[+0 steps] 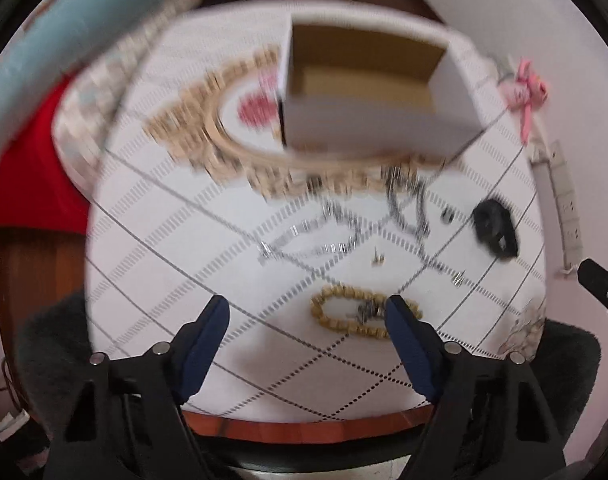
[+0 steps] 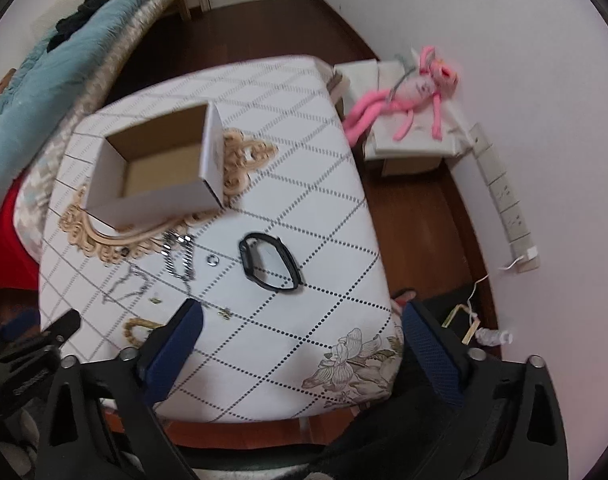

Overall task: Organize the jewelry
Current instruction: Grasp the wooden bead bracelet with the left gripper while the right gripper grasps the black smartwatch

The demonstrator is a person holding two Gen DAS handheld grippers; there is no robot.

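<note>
Jewelry lies scattered over our checked counter [image 2: 304,152], smeared by blur in the left view. An open cardboard box [image 2: 160,168] hides most of an ornate frame [image 2: 240,152]. Our right tool [image 2: 300,334] hangs released below the black bracelet [image 2: 270,262]; our left tool [image 1: 307,314], unclenched, straddles a beaded bracelet [image 1: 335,312], part-hidden behind one finger.
</note>
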